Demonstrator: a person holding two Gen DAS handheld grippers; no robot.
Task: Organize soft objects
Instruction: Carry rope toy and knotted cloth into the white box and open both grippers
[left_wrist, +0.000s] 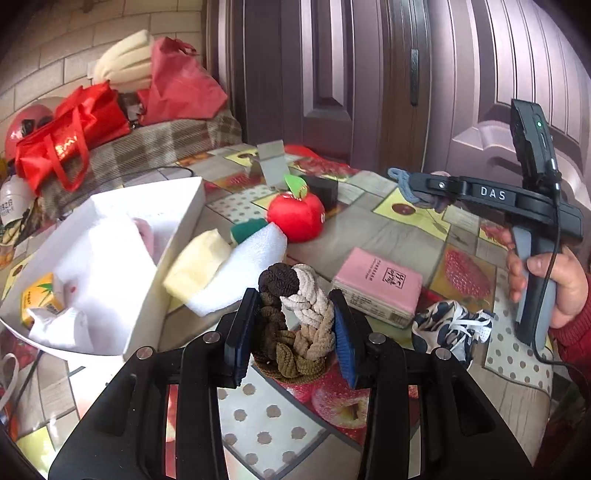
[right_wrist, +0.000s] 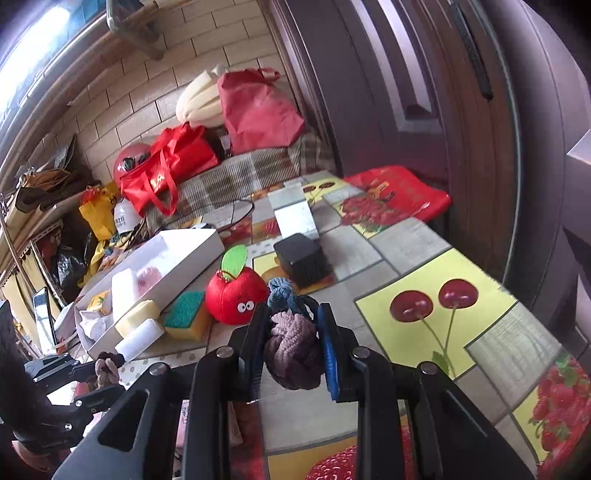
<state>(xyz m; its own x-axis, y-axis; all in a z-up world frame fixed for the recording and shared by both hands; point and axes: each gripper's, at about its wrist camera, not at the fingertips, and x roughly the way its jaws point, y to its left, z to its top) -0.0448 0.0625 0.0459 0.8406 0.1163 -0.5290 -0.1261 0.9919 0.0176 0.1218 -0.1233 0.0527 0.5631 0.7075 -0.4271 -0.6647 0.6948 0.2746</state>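
My left gripper (left_wrist: 295, 328) is shut on a braided brown, cream and olive scrunchie (left_wrist: 299, 317), held above the table. My right gripper (right_wrist: 293, 343) is shut on a braided blue, mauve and purple scrunchie (right_wrist: 293, 347); it also shows in the left wrist view (left_wrist: 417, 190), raised at the right. A white box (left_wrist: 122, 254) at the left holds white and pink soft items. A red plush apple (left_wrist: 295, 216), a yellow sponge (left_wrist: 199, 269), a white foam piece (left_wrist: 243, 273), a green-topped sponge (right_wrist: 184, 319) and a spotted cloth (left_wrist: 447, 328) lie on the table.
A pink packet (left_wrist: 376, 288) lies on the fruit-patterned tablecloth (right_wrist: 436, 317). A black box (right_wrist: 303, 260) and a small grey stand (left_wrist: 273, 166) sit behind the apple. Red bags (left_wrist: 70, 136) are piled on a checked bench at the back left. A dark door (left_wrist: 369, 74) stands behind the table.
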